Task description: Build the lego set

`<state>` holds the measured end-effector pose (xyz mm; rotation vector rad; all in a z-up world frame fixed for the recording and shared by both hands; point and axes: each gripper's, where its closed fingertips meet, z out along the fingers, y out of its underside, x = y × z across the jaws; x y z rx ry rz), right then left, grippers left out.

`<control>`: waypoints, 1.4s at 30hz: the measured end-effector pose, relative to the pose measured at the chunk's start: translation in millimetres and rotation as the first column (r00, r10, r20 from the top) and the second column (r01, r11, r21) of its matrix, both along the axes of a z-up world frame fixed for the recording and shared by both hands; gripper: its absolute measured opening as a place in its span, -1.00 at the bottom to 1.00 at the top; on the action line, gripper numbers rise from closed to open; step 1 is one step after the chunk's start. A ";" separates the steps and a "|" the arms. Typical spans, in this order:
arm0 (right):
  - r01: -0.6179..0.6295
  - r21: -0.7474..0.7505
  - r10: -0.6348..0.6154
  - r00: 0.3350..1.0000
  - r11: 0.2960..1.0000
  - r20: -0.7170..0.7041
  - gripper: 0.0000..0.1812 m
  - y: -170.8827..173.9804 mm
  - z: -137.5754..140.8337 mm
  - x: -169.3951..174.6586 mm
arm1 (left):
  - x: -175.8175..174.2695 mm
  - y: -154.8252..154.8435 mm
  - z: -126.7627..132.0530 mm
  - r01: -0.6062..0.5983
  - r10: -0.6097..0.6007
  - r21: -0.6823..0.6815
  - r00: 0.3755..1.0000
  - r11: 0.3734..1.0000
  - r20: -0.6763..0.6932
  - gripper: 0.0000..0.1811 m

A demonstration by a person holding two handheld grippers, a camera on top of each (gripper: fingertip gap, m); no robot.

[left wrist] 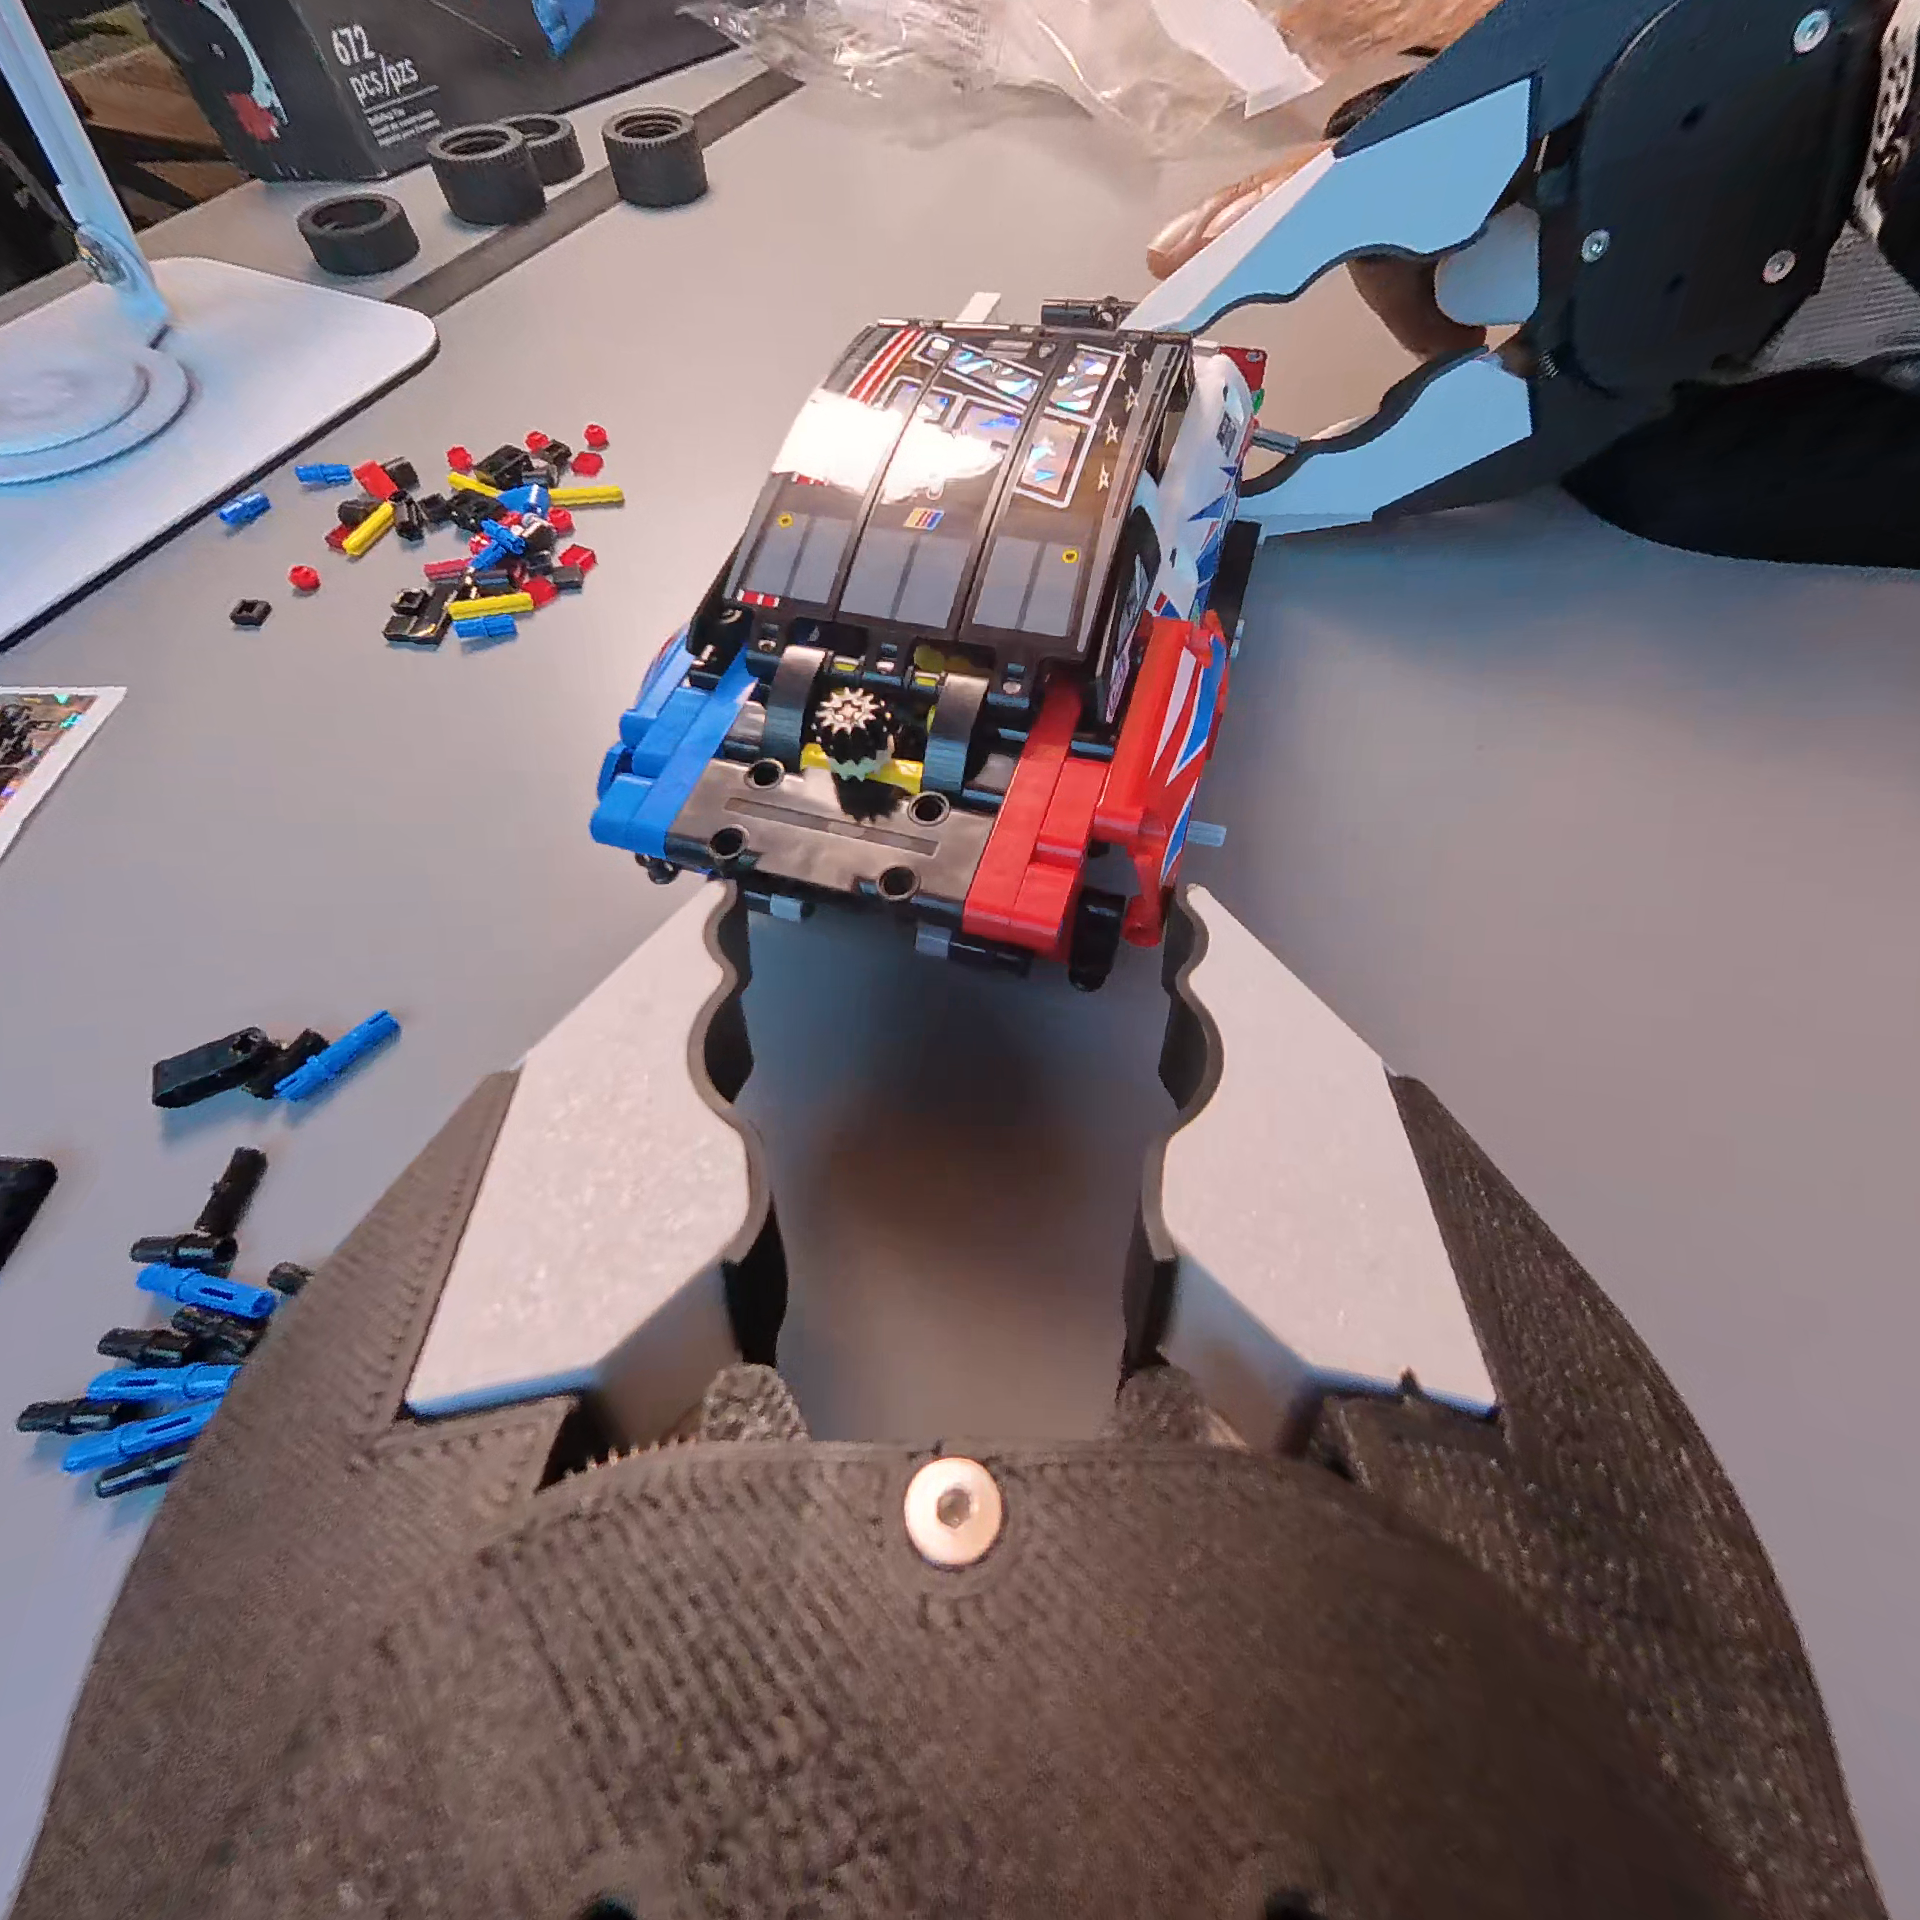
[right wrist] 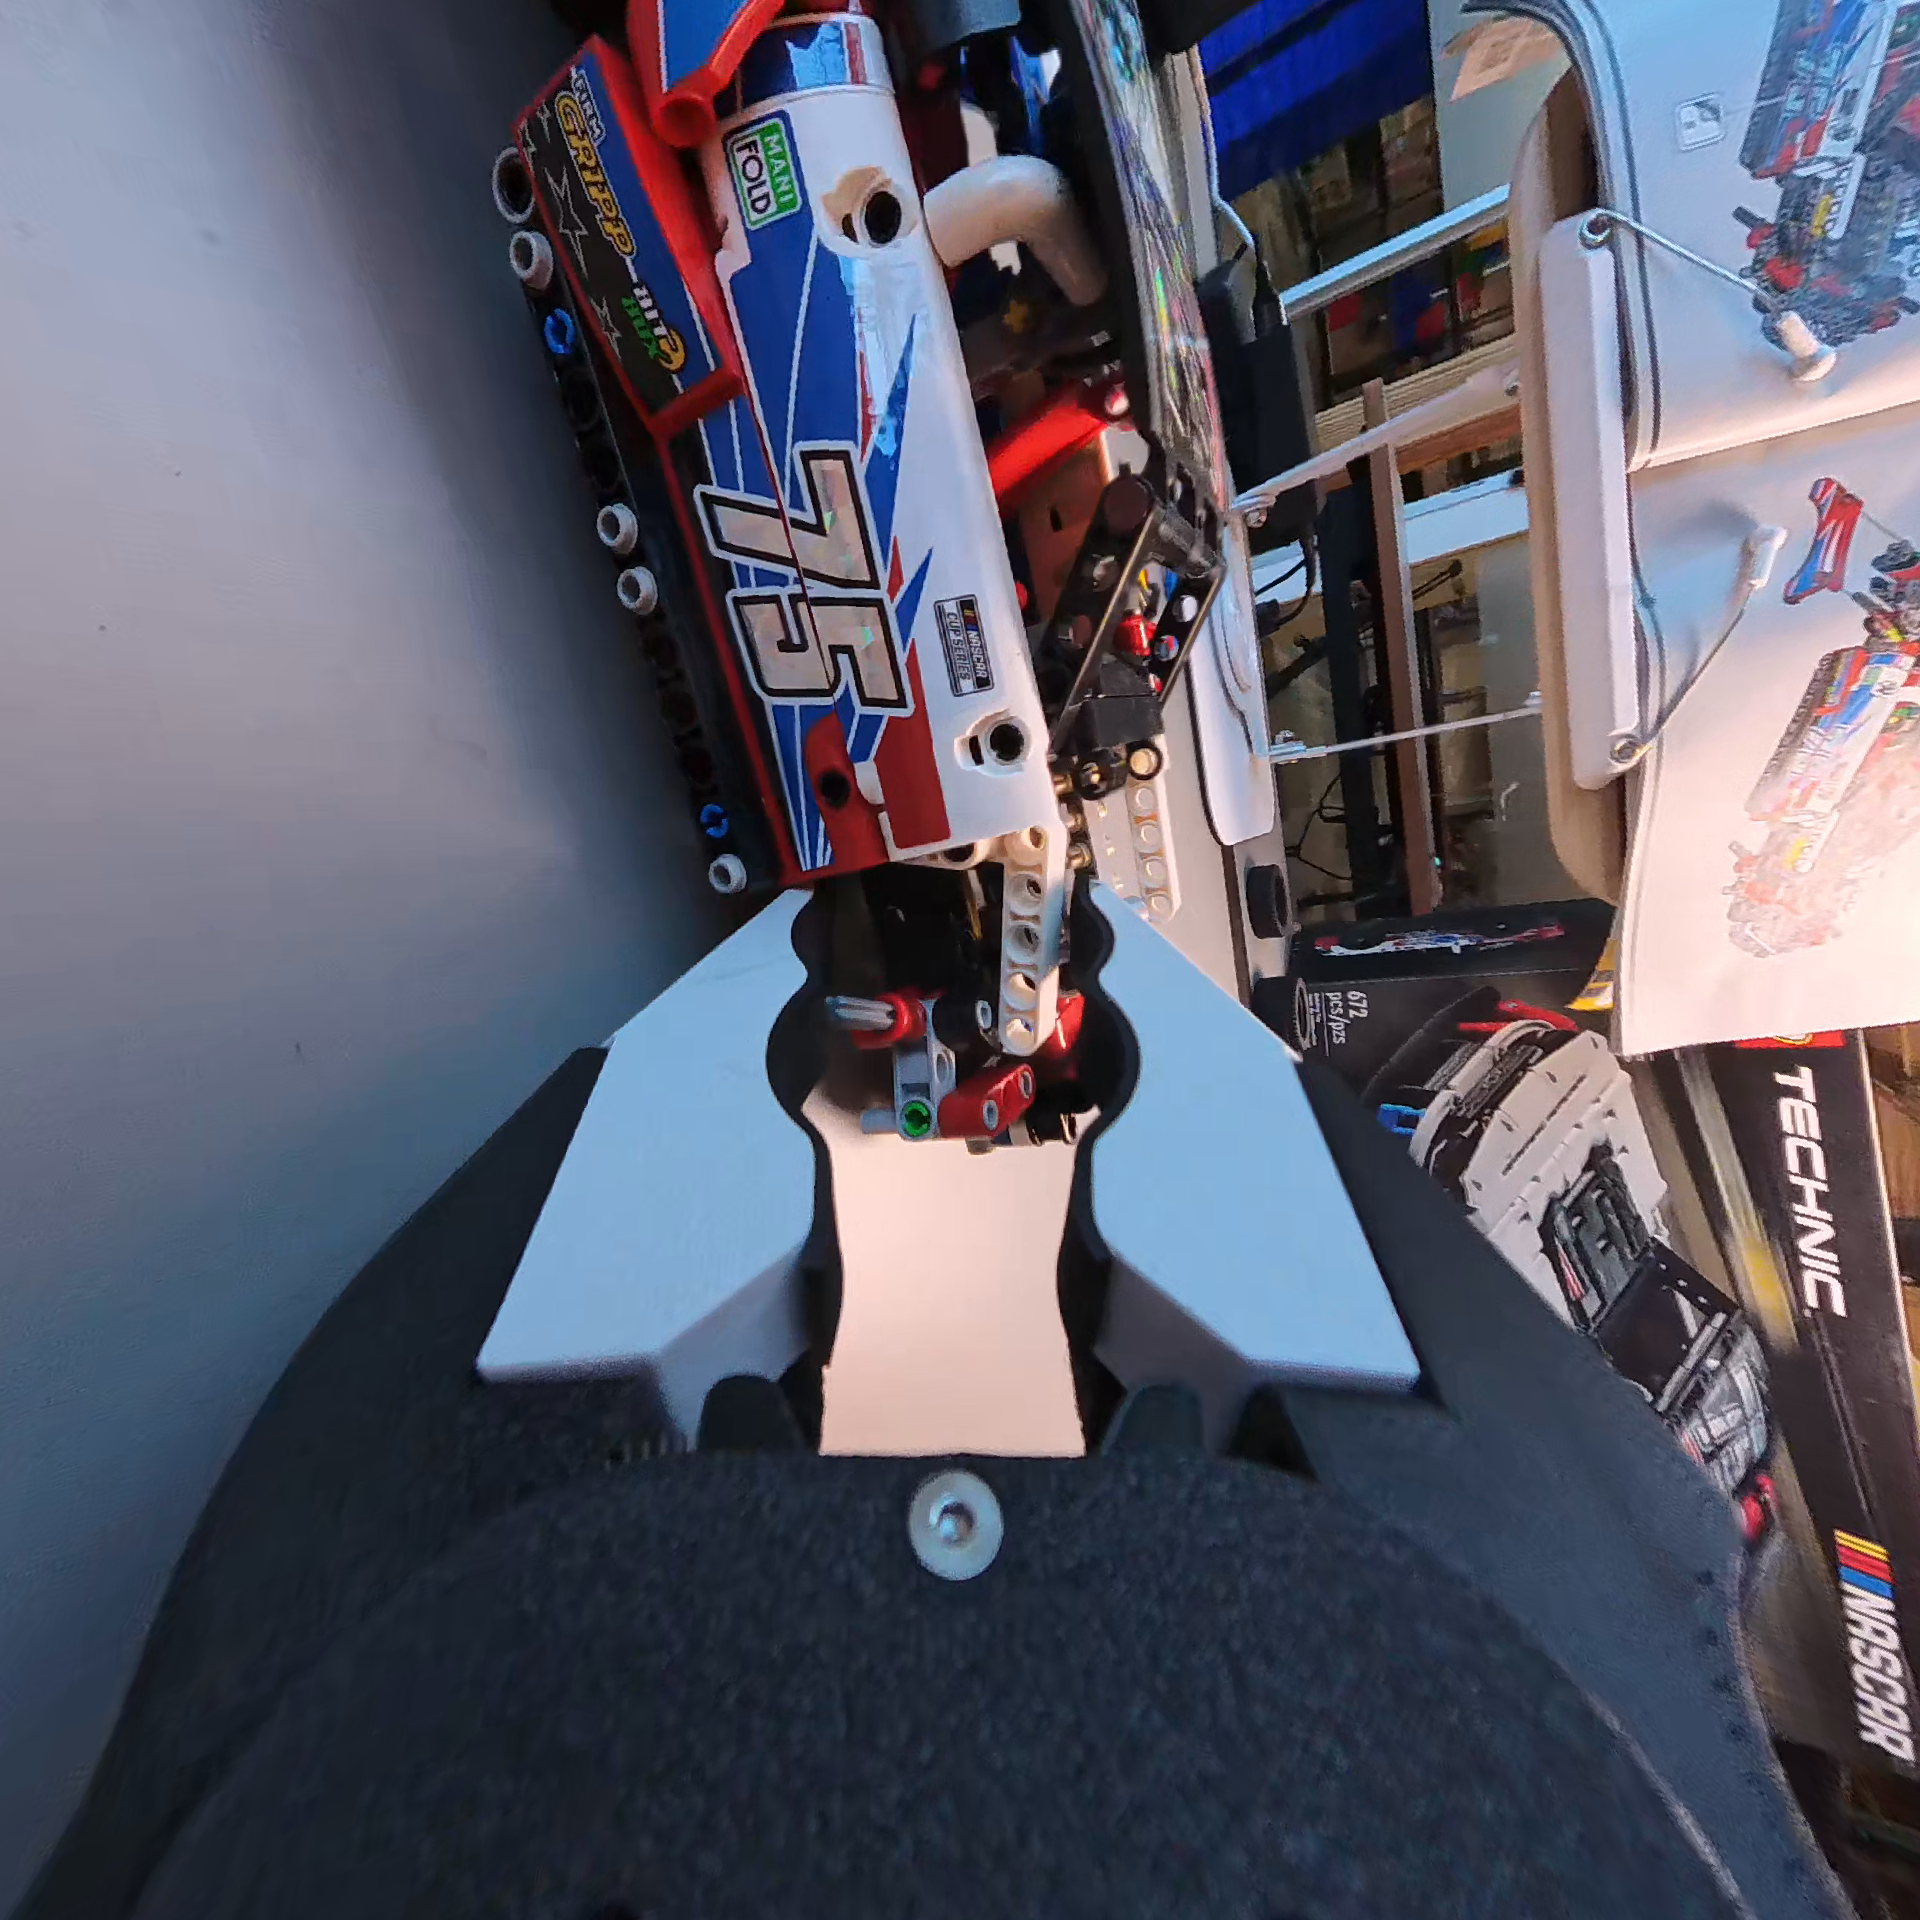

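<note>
The lego car [left wrist: 935, 540] stands on the grey table [left wrist: 1558, 935]. It has a black stickered roof, a blue left side and a red right side. My left gripper [left wrist: 956, 914] is open and empty, its fingertips at the car's near end. My right gripper [left wrist: 1200, 416] comes in from the upper right, its jaws on the car's far end, one finger on the roof edge. In the right wrist view, which is rolled sideways, the right gripper [right wrist: 945, 914] is shut on the black and white beams at the end of the car [right wrist: 852, 520].
A pile of small loose pieces [left wrist: 478, 530] lies left of the car. Blue and black pins [left wrist: 177, 1340] lie near left. Black tyres [left wrist: 488, 171], a set box [left wrist: 301, 73] and plastic bags [left wrist: 987, 52] are at the back. A white stand base [left wrist: 156, 416] is far left. An instruction booklet [right wrist: 1766, 520] hangs on a holder. Spacing between my two grippers at the tips: around 15 cm. My right gripper's tips are some 30 cm from the white stand base [left wrist: 156, 416].
</note>
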<state>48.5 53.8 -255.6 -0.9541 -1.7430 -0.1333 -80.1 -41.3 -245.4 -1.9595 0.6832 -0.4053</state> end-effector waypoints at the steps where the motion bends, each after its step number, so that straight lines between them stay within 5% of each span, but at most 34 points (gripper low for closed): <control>1: -0.006 -0.013 0.006 1.000 1.000 0.005 -0.50 -0.3 0.7 1.4 | 0.0 0.2 0.5 -0.002 0.002 0.004 1.000 1.000 0.000 -0.15; 5: -0.046 -0.124 0.049 0.999 0.991 0.023 -0.35 -7.3 3.1 12.7 | 0.2 1.6 -1.8 -0.015 0.015 0.006 1.000 1.000 -0.027 -0.20; 14: -0.126 -0.462 0.100 0.992 0.878 -0.079 -0.36 -36.0 18.1 19.4 | 3.2 0.9 -1.8 -0.016 0.019 0.041 0.997 0.999 -0.073 -0.32; 25: -0.023 -0.459 0.057 0.997 0.888 0.061 -0.49 1.0 -1.5 5.0 | 1.5 1.9 -1.8 -0.026 0.035 0.074 0.993 0.997 -0.113 -0.43; 31: -0.156 -0.614 0.012 0.973 0.774 -0.232 -0.36 -9.8 35.8 -0.3 | -3.7 4.3 17.4 -0.057 0.059 0.134 0.998 0.989 -0.010 -0.38; 38: -0.289 -0.689 -0.256 0.779 0.664 -0.573 -0.47 13.5 79.8 -4.3 | -24.7 14.0 43.7 -0.190 0.181 0.267 0.982 0.945 0.057 -0.29; 40: -0.268 -0.679 -0.304 0.741 0.684 -0.599 -0.61 23.2 84.0 -0.6 | -31.3 15.6 51.2 -0.228 0.216 0.303 0.974 0.926 0.073 -0.27; 42: -0.244 -0.659 -0.326 0.715 0.711 -0.618 -1.00 30.3 86.5 5.0 | -37.9 16.5 57.2 -0.259 0.245 0.333 0.966 0.907 0.084 -0.27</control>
